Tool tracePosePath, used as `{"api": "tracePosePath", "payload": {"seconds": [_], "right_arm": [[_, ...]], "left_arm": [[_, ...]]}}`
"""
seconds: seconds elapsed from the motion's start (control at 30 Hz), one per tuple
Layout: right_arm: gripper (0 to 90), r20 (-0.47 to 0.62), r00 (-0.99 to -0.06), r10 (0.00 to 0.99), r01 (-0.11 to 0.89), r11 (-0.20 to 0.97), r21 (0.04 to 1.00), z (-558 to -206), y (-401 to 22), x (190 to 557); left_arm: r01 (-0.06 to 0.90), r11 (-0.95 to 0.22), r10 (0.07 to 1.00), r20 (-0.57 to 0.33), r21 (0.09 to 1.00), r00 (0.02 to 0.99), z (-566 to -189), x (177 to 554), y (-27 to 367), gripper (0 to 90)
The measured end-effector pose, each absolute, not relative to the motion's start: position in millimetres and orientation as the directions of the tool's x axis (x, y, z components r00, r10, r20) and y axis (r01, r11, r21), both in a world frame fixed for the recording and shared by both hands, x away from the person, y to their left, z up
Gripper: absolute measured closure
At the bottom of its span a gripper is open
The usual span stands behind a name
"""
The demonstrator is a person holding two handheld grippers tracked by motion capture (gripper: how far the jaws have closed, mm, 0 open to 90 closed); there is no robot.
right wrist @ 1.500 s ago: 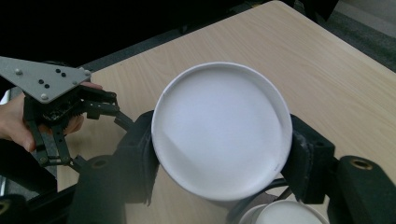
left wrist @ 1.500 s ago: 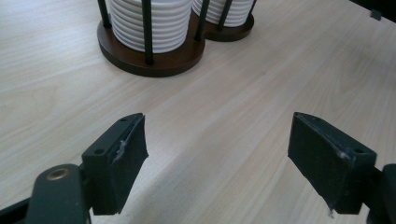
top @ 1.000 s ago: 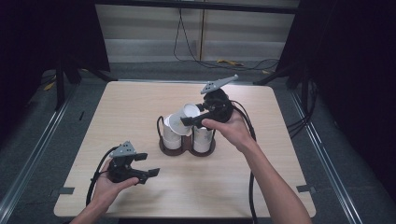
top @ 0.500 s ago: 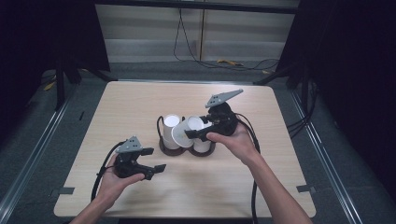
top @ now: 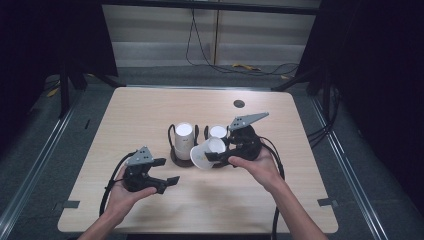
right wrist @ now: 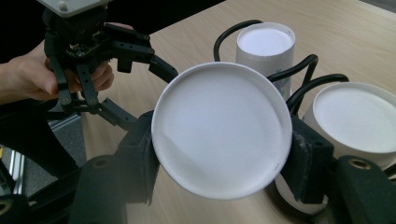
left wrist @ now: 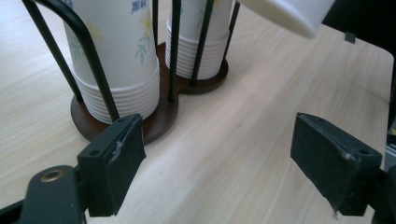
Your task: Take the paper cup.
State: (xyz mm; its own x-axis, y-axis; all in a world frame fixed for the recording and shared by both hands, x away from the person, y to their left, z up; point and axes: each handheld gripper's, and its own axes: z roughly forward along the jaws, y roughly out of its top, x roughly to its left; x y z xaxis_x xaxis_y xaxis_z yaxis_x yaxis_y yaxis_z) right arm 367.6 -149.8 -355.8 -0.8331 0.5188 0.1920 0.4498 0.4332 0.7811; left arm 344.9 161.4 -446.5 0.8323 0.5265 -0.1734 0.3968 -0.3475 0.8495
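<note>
The paper cup (top: 204, 152) hides most of the right gripper (top: 216, 159) in the high view, and its rim is cut off at the top of the left gripper view. A dark wooden holder (top: 181, 160) with black wire posts carries 2 stacks of upturned paper cups (top: 183, 140). The right gripper is clamped on 1 cup, tilted on its side above the counter (top: 150, 110), just in front of the holder. The left gripper (top: 169, 183) stands apart, holding nothing. Since 1 second ago the held cup has come forward and lower, off the right stack.
</note>
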Motion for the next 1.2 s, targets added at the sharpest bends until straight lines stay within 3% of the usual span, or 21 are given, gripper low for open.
{"api": "tracePosePath", "payload": {"seconds": [0.3,0.9,1.2], "right_arm": [[37.6,0.224,-0.816,0.533,0.476,0.397,0.785,-375,-154,368],[37.7,0.305,-0.802,0.514,0.503,0.304,0.809,-405,-154,360],[37.7,0.337,-0.791,0.510,0.518,0.267,0.813,-418,-151,355]], "left_arm": [[0.402,-0.375,0.514,-0.174,0.835,0.840,-449,351,156,17.4],[0.410,-0.300,0.472,-0.239,0.861,0.849,-454,344,164,15.7],[0.389,-0.304,0.462,-0.222,0.870,0.859,-455,343,163,16.2]]}}
